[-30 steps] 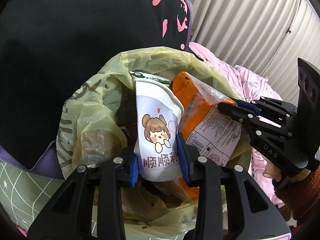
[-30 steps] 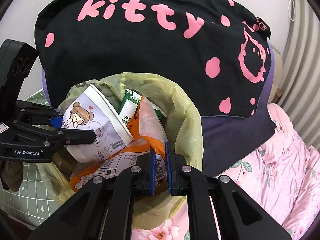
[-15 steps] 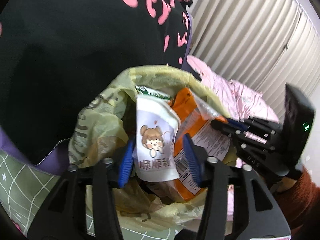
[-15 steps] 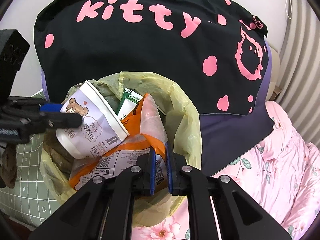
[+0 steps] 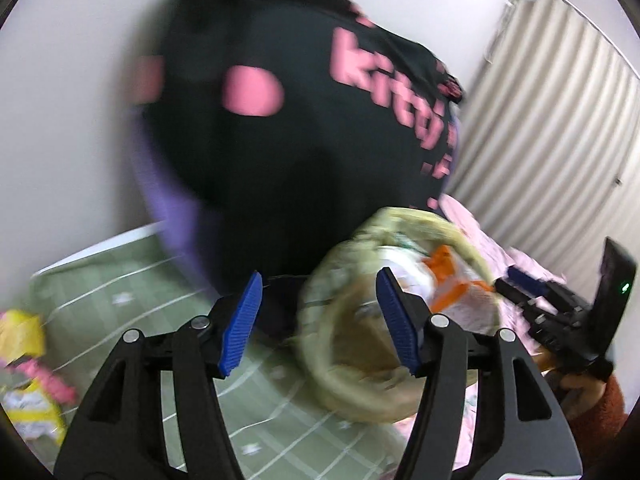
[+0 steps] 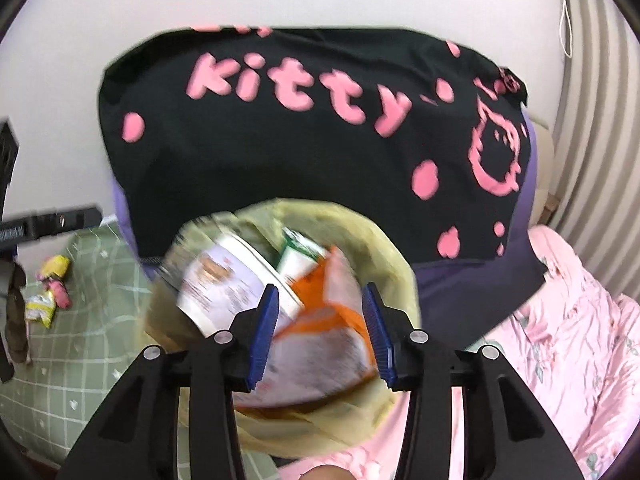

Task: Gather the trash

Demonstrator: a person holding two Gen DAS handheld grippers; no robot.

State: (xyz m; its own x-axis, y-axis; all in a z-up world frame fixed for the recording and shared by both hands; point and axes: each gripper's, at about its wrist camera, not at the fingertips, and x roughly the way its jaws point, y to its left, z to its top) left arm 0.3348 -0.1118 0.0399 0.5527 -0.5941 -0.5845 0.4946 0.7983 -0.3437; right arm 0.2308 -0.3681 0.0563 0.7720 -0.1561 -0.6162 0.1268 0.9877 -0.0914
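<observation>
A yellow trash bag (image 6: 384, 248) sits on the bed, also in the left wrist view (image 5: 340, 376). It holds a white paper cup with a cartoon girl (image 6: 224, 280), a green carton (image 6: 300, 252) and an orange snack wrapper (image 6: 320, 320). My right gripper (image 6: 322, 334) is open just above the bag, jaws either side of the orange wrapper, holding nothing. My left gripper (image 5: 320, 322) is open and empty, to the left of the bag. Yellow and pink wrappers (image 5: 28, 380) lie on the green sheet at far left, also in the right wrist view (image 6: 50, 292).
A black pillow with pink "kitty" lettering (image 6: 304, 128) stands behind the bag. A green checked sheet (image 5: 132, 280) covers the left, a pink floral quilt (image 6: 568, 328) the right. A white wall and ribbed curtain (image 5: 560, 140) are behind.
My left gripper let go of the paper cup, opened wide and swung away left. My right gripper opened, letting go of the bag's rim and orange wrapper, and pulled back.
</observation>
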